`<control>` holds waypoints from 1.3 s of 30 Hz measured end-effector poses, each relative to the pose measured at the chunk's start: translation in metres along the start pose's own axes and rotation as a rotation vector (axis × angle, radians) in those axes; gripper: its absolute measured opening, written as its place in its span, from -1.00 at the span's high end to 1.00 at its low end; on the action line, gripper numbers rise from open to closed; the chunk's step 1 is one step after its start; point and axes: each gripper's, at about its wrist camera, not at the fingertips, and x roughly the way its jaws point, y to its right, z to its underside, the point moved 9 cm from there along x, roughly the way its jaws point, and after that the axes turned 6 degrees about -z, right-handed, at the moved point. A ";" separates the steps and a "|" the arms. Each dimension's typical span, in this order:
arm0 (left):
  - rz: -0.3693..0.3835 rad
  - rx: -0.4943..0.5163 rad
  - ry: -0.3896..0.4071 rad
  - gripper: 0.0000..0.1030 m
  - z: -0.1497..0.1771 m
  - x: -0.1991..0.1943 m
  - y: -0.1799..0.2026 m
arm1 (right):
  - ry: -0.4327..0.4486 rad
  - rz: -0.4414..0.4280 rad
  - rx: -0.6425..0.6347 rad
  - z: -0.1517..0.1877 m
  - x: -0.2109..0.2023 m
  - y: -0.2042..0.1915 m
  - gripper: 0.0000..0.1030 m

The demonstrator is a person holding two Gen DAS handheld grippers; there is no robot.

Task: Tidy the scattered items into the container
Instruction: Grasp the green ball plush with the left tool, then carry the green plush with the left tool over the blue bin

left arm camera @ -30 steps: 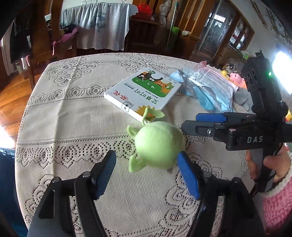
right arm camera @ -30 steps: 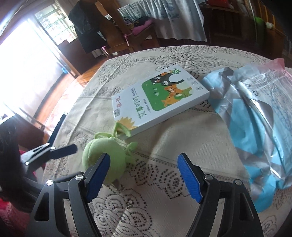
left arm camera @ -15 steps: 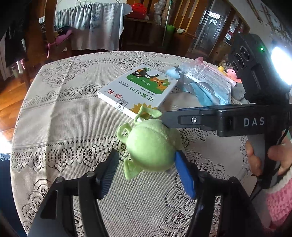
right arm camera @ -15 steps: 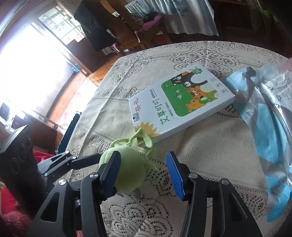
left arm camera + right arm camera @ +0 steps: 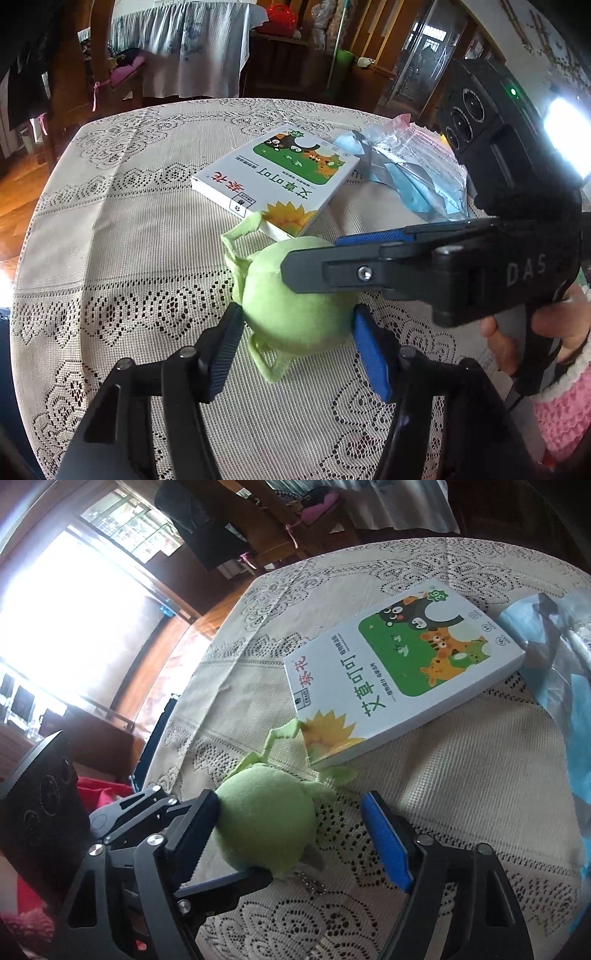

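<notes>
A round green plush toy with thin limbs lies on the lace tablecloth. My left gripper is shut on it, a pad pressing each side. It also shows in the right wrist view. My right gripper is open around the toy; its left finger touches the plush and its blue right pad stands apart. A white and green box lies just behind the toy, also in the right wrist view. No container is in view.
A crumpled blue and silver plastic bag lies right of the box, also in the right wrist view. Wooden chairs and a cloth-covered table stand beyond the round table's far edge. The left edge drops to wooden floor.
My left gripper closed onto the green plush toy. My right gripper came in from the right, narrowed, and now straddles the toy.
</notes>
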 end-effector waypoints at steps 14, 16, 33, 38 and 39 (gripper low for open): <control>-0.039 -0.028 0.008 0.00 0.007 -0.008 0.002 | 0.002 0.019 -0.067 0.008 0.001 -0.025 0.02; -0.050 -0.032 0.017 0.01 0.008 -0.015 0.001 | 0.012 0.018 -0.080 0.009 -0.003 -0.031 0.02; -0.209 -0.105 0.176 0.01 0.022 -0.136 -0.061 | 0.025 -0.068 -0.321 0.003 0.008 -0.169 0.02; -0.280 -0.185 0.197 0.01 0.051 -0.167 -0.114 | -0.028 -0.128 -0.402 0.012 0.050 -0.226 0.02; -0.295 -0.201 0.200 0.01 0.056 -0.172 -0.126 | -0.038 -0.140 -0.419 0.014 0.060 -0.237 0.02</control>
